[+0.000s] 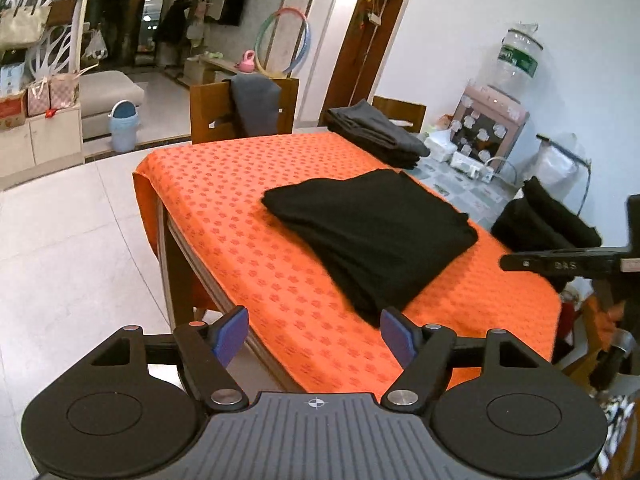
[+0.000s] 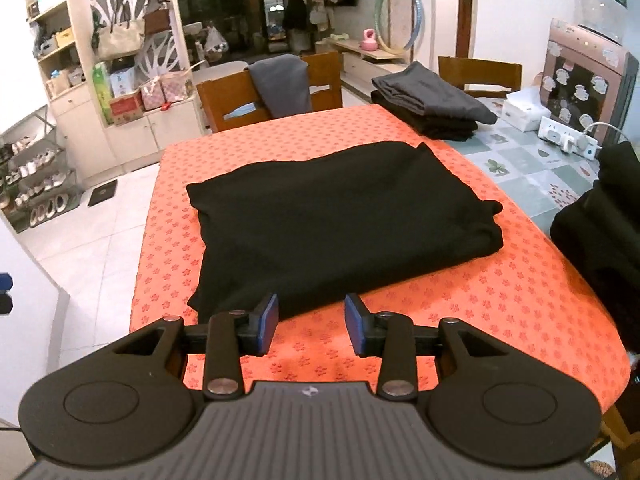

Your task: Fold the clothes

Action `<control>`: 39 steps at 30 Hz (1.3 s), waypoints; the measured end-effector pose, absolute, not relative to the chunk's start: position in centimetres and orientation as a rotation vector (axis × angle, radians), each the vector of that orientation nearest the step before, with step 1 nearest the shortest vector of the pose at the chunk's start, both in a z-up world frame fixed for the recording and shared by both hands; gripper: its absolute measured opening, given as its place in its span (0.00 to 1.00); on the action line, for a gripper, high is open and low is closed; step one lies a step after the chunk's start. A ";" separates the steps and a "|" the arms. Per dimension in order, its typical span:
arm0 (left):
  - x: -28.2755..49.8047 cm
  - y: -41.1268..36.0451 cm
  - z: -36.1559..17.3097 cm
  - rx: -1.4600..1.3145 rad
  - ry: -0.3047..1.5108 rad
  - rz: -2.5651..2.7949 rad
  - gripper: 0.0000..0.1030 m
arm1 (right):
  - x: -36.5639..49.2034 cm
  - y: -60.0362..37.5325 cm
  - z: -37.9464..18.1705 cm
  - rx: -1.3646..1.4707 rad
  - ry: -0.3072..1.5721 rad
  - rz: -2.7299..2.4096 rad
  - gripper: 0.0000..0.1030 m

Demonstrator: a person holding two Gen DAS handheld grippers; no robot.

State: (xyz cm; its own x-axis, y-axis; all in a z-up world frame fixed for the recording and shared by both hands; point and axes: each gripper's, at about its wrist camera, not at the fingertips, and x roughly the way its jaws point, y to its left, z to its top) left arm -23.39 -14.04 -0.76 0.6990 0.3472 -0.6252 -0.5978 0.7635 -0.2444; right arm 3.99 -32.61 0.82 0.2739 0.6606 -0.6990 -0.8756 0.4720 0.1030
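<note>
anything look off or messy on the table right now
Mostly tidy. The folded black garment lies slightly askew on the orange tablecloth, one corner poking out at its right edge. Both the left gripper and right gripper are open, holding nothing.

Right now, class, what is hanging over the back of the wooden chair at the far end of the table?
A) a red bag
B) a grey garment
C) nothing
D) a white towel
B: a grey garment is draped over the wooden chair's backrest.
</note>
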 end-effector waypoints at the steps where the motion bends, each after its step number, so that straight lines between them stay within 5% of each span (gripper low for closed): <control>1: -23.0 -13.2 -0.8 -0.450 0.600 0.539 0.73 | 3.8 -32.4 0.7 -0.328 0.756 1.051 0.44; 20: -9.2 -0.1 -1.8 -0.284 0.758 0.215 0.74 | 4.0 -26.3 -2.1 -0.316 0.711 0.925 0.51; 39: -2.5 7.2 -7.1 0.091 0.795 -0.274 0.74 | -5.4 -18.3 -7.2 -0.410 0.777 0.778 0.57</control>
State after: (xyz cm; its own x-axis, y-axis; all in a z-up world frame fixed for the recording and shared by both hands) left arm -2.54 7.17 -7.08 0.6669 -0.2083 -0.7155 0.2765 0.9608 -0.0220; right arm -5.41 -18.27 -7.22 0.4617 0.4691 -0.7529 -0.7531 0.6558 -0.0533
